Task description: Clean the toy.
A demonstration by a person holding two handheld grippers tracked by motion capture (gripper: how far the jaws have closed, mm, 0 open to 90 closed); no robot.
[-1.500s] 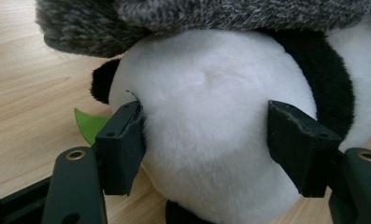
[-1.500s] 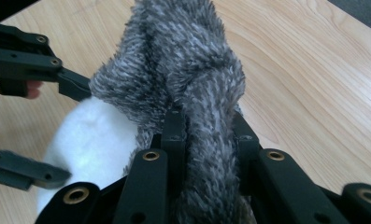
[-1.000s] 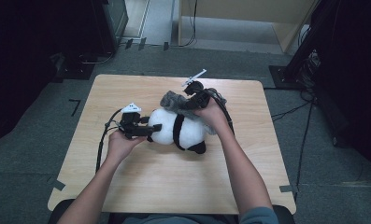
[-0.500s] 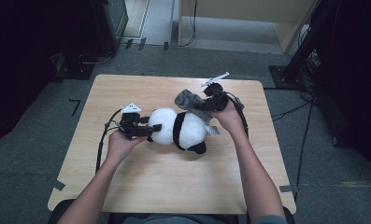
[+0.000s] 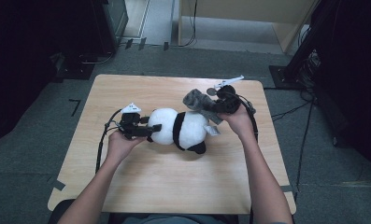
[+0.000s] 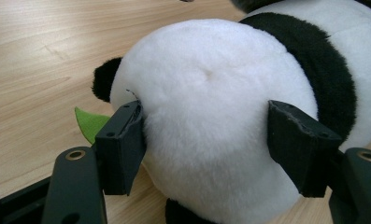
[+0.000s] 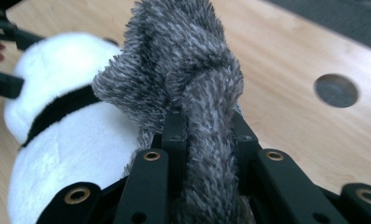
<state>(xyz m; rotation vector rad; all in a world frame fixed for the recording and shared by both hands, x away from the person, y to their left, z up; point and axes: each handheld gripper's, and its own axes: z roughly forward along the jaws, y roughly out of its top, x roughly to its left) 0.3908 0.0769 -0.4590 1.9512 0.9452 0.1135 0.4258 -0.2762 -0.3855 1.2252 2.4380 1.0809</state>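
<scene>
Panda (image 5: 181,130) stays pinned by my left hand-held gripper (image 5: 151,129) clamped on its head; my right hand-held gripper (image 5: 210,108), clamped on the grey scarf (image 5: 197,101), should pull gently toward the tabletop's far right corner.

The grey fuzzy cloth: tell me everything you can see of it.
The grey fuzzy cloth is a shaggy, mottled grey plush fabric, bunched and twisted into a thick fold. The right hand-held gripper is shut on it, its jaws pinching the narrow part while the wider end flares above. It hangs lifted off the table, over the far right side of the panda plush, whose white body it meets.
</scene>
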